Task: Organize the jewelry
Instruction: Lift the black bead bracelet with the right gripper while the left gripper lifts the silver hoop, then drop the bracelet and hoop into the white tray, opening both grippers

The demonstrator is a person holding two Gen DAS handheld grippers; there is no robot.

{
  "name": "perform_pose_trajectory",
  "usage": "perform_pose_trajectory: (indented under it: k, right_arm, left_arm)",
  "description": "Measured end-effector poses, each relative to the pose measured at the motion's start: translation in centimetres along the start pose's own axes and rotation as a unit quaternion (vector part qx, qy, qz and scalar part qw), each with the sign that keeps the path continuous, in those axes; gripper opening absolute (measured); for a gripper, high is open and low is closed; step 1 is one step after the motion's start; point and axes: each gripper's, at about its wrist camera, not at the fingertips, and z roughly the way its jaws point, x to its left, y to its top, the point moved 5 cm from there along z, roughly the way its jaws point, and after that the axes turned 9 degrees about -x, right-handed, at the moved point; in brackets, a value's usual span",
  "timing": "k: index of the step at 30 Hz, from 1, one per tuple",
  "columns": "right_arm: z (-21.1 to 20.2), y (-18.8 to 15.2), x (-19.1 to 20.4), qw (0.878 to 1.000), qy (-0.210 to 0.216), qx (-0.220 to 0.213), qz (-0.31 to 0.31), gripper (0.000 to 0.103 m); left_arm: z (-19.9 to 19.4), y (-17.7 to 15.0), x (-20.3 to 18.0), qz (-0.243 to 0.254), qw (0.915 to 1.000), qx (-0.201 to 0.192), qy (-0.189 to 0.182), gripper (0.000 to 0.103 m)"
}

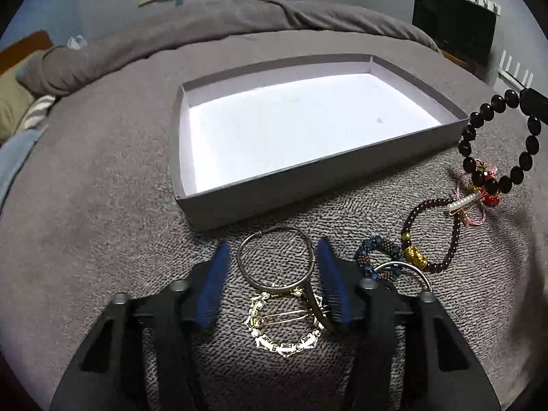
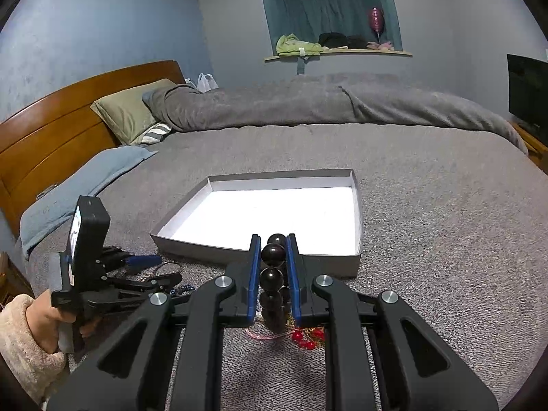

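Left claw (image 1: 270, 281) spread around the bangle (image 1: 275, 262), touching nothing; closing may snag the clip (image 1: 287, 320) beneath; right claw (image 2: 272, 263) pinches the beads (image 2: 272, 275), whose tassel (image 2: 304, 337) may catch.

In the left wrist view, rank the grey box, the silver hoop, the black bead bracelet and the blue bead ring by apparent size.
1. Grey box, by far the largest.
2. Black bead bracelet and silver hoop look alike; the bracelet hangs from the right gripper, off the bed, so I won't rank them.
3. Blue bead ring, smallest.
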Motion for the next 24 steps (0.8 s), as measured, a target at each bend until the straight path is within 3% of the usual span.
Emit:
perform_pose_trajectory:
  k: [7, 14, 24]
  right_arm:
    - [-0.3, 0.4, -0.1, 1.000, -0.003, -0.005, -0.002, 0.015]
    - [0.0, 3.2, -0.7, 1.000, -0.008, -0.018, -0.008, 0.015]
    - [7.7, 8.1, -2.5, 0.998, -0.047, 0.001, -0.033, 0.015]
  left_arm:
    - [-2.0, 0.8, 0.0, 0.003, 0.9997, -0.024, -0.003, 0.048]
    - [-5.0, 5.0, -0.3, 0.017, 0.9973, -0.071, 0.000, 0.048]
    - [1.9, 11.7, 2.6, 0.036, 0.9981, -0.033, 0.039, 0.048]
